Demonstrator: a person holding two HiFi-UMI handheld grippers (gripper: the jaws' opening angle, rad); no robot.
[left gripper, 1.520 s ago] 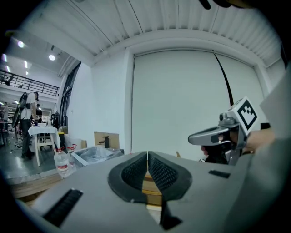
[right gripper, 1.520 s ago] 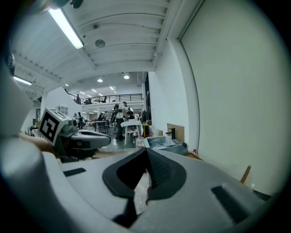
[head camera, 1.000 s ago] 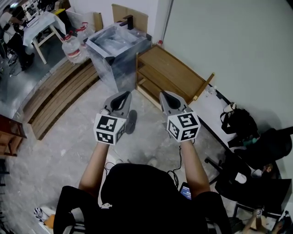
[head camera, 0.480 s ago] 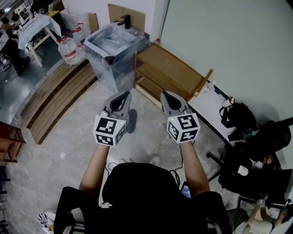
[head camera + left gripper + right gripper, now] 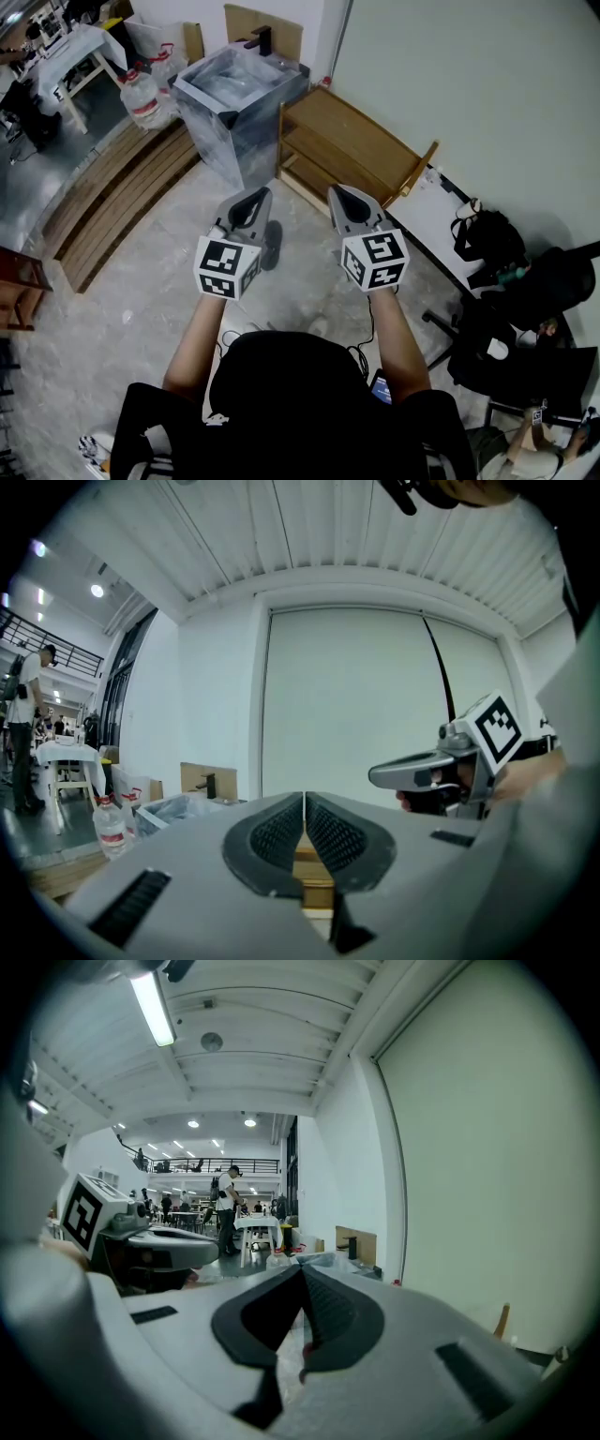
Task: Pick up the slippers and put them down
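Note:
A dark slipper [image 5: 272, 247] lies on the concrete floor, partly hidden under the front of my left gripper [image 5: 250, 195]. That gripper is held about level above the floor, jaws shut and empty; in the left gripper view its pads [image 5: 281, 832] meet along a thin line. My right gripper [image 5: 340, 193] hangs beside it, about a hand's width to the right. It is also shut, with nothing between its pads [image 5: 328, 1309]. Each gripper shows in the other's view: the right gripper [image 5: 412, 772] and the left gripper [image 5: 159, 1241]. Neither touches the slipper.
A low wooden shelf rack [image 5: 356, 150] stands ahead against the white wall. Left of it is a grey box wrapped in plastic [image 5: 239, 94], with water bottles [image 5: 141, 98] beside it. Wooden slats [image 5: 112, 202] lie at the left. A black chair and bag [image 5: 487, 253] stand at the right.
Both grippers stay shut and side by side over the floor, hardly shifting in the picture. Nothing has been taken hold of or let go.

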